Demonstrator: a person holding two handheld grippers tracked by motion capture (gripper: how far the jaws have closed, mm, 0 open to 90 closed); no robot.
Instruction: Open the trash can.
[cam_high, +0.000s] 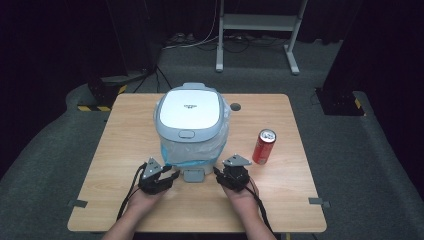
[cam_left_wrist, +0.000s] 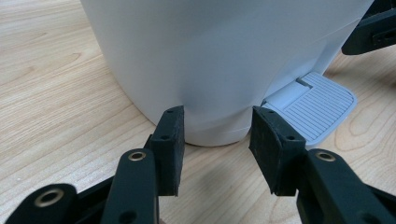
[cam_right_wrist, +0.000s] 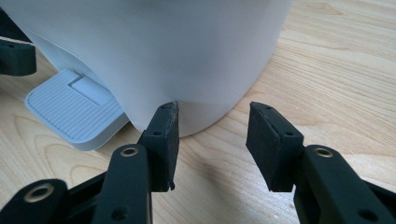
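A white pedal bin (cam_high: 190, 120) with a grey-rimmed lid and a clear bag liner stands mid-table. Its grey foot pedal (cam_high: 193, 175) juts out toward the person. My left gripper (cam_high: 172, 174) rests low at the bin's front left, and my right gripper (cam_high: 218, 172) at its front right, one on each side of the pedal. In the left gripper view the left gripper (cam_left_wrist: 217, 140) is open just short of the bin's base (cam_left_wrist: 224, 60), with the pedal (cam_left_wrist: 317, 107) to its right. In the right gripper view the right gripper (cam_right_wrist: 212, 140) is open and empty before the bin (cam_right_wrist: 163, 51), the pedal (cam_right_wrist: 70, 109) to its left.
A red drink can (cam_high: 263, 146) stands upright to the right of the bin, close to the right gripper. The wooden table (cam_high: 125, 135) has bare board on its left and right sides. A metal stand (cam_high: 260, 22) is on the floor beyond the table.
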